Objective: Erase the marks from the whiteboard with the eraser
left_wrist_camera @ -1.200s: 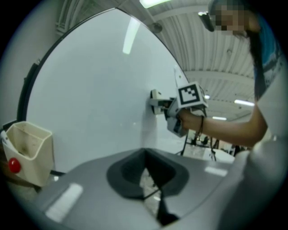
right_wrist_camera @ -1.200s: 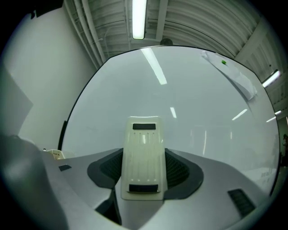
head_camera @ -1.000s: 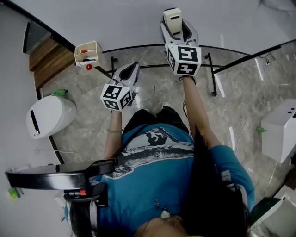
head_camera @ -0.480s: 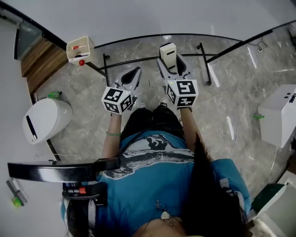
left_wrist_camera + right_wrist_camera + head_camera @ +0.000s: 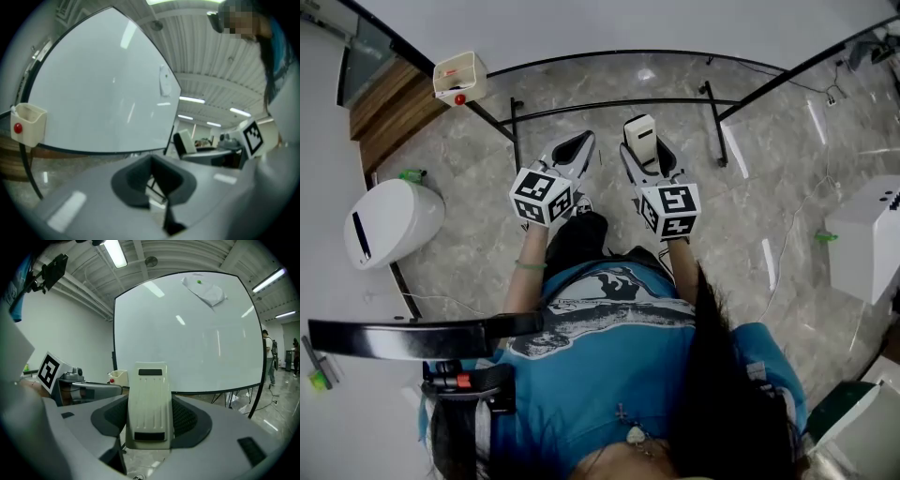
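Observation:
The whiteboard (image 5: 609, 28) stands in front of me; I see no marks on it (image 5: 187, 348) in either gripper view (image 5: 103, 89). The cream eraser (image 5: 640, 139) with dark end strips sits upright between the right gripper's jaws (image 5: 149, 404). My right gripper (image 5: 645, 155) is shut on it, held back from the board over the floor, and in its own view the right gripper (image 5: 150, 420) faces the board. My left gripper (image 5: 577, 150) hangs beside it on the left. The left gripper (image 5: 152, 183) has its dark pads closed together with nothing in them.
A cream holder box (image 5: 457, 75) with a red item hangs at the board's left edge (image 5: 29, 124). Black stand legs (image 5: 609, 103) cross the marble floor. A white rounded bin (image 5: 394, 223) sits left and a white cabinet (image 5: 867, 239) right. A white cloth (image 5: 206, 290) hangs high on the board.
Both grippers have come down and back from the board toward my body. The right one, still holding the eraser, dropped the most and now sits level with the left.

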A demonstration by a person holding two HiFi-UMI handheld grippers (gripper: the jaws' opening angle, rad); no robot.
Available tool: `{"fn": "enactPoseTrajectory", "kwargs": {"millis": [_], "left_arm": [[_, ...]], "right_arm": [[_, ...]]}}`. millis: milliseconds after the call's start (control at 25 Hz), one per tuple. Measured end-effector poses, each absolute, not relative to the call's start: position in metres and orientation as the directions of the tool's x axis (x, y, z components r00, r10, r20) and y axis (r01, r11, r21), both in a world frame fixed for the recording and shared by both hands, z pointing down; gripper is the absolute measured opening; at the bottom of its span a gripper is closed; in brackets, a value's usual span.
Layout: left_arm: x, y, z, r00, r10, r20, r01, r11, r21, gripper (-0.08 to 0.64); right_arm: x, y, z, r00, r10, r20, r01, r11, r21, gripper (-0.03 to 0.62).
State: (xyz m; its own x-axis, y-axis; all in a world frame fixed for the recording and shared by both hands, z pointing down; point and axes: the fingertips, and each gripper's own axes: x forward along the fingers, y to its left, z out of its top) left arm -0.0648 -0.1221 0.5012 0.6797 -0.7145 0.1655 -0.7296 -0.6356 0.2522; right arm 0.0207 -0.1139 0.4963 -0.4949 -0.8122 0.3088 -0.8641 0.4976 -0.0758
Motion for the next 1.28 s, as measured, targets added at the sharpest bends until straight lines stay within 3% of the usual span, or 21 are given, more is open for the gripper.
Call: {"fn": "enactPoseTrajectory", "kwargs": {"millis": [600,1280], "left_arm": [[0.033,0.081,0.516,0.563,-0.808,0.175,-0.816,-0.510,0.271,0.004],[-0.001,0.172,0.506,0.510,-0.838,0.192,-0.855,-0.470,0.220,0.005]], "right_arm": [[0.111,0.081,0.524,-0.625,-0.697,0.351,-0.765,0.637,-0.098,0.262],[0.075,0.157,0.523,-0.679,-0.641,0.357,-0.722,0.672,-0.167,0.264]]}}
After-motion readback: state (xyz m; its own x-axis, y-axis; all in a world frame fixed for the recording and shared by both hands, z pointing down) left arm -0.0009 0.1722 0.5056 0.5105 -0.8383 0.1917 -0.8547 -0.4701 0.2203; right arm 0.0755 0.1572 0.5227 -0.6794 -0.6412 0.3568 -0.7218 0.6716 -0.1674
